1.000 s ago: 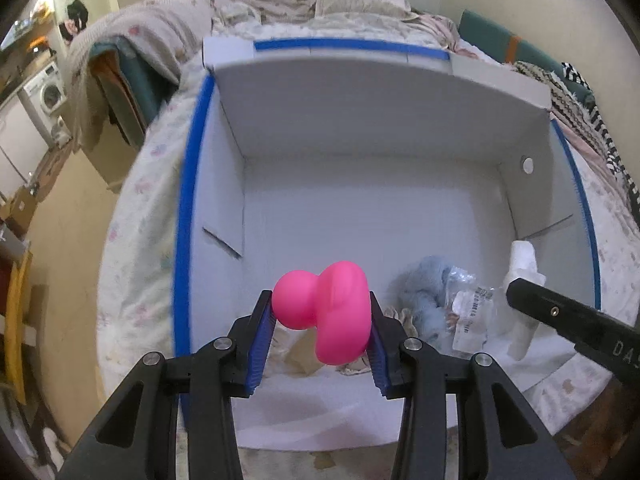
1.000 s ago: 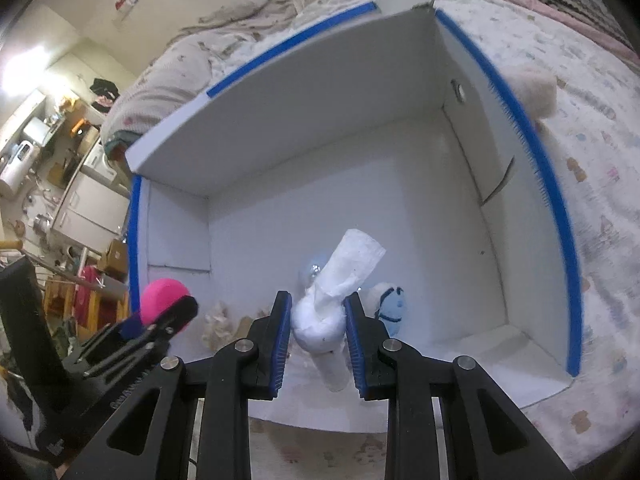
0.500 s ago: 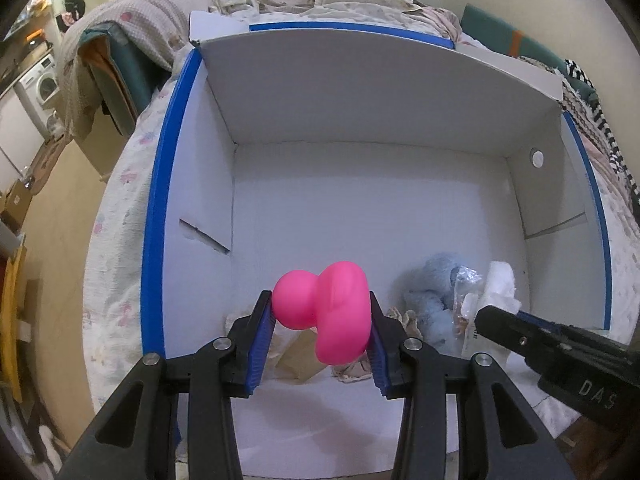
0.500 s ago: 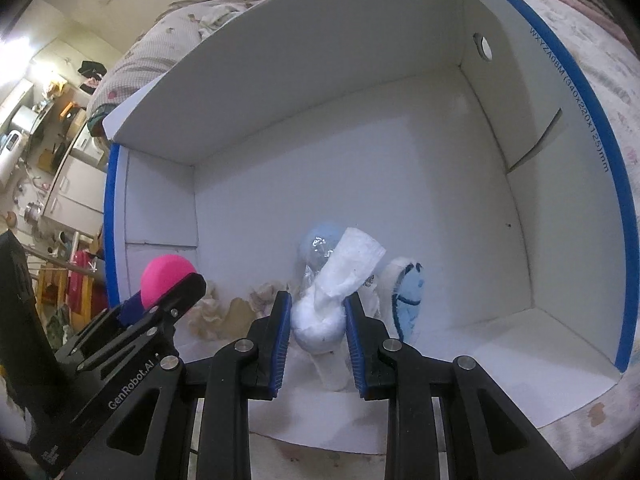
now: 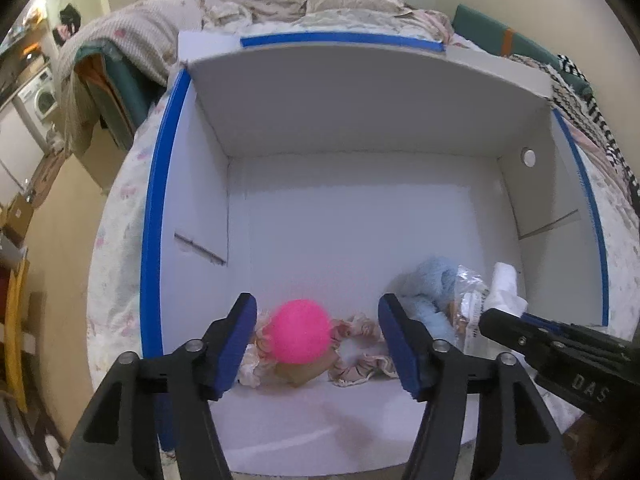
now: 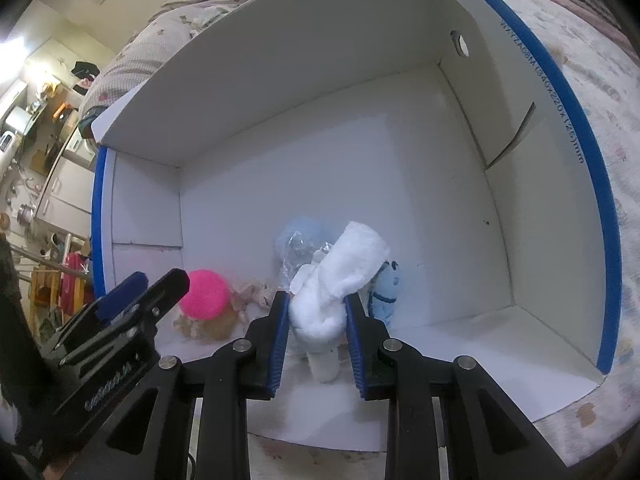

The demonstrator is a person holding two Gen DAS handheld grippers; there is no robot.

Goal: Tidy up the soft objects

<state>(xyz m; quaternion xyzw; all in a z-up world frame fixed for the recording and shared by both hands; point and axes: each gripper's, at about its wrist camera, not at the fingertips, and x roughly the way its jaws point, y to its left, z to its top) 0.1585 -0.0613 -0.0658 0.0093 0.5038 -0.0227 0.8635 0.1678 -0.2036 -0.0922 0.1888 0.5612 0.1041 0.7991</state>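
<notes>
- Dim indoor light, bluish cast inside the white box (image 5: 360,216).
- Blown-out glare at 10 o'clock, right wrist view.
- Heavy fisheye bending, dark corner vignette.
- Soft shadows; pink toy (image 5: 298,336) slightly blurred.

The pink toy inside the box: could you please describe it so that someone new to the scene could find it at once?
Start from the white box with blue edges on the bed. Along its near wall lie several soft things; the pink toy is the leftmost, resting on frilly beige fabric, just beyond the open left gripper. It alone is bright pink, smooth and round; its neighbours are pale blue, white or beige.
</notes>
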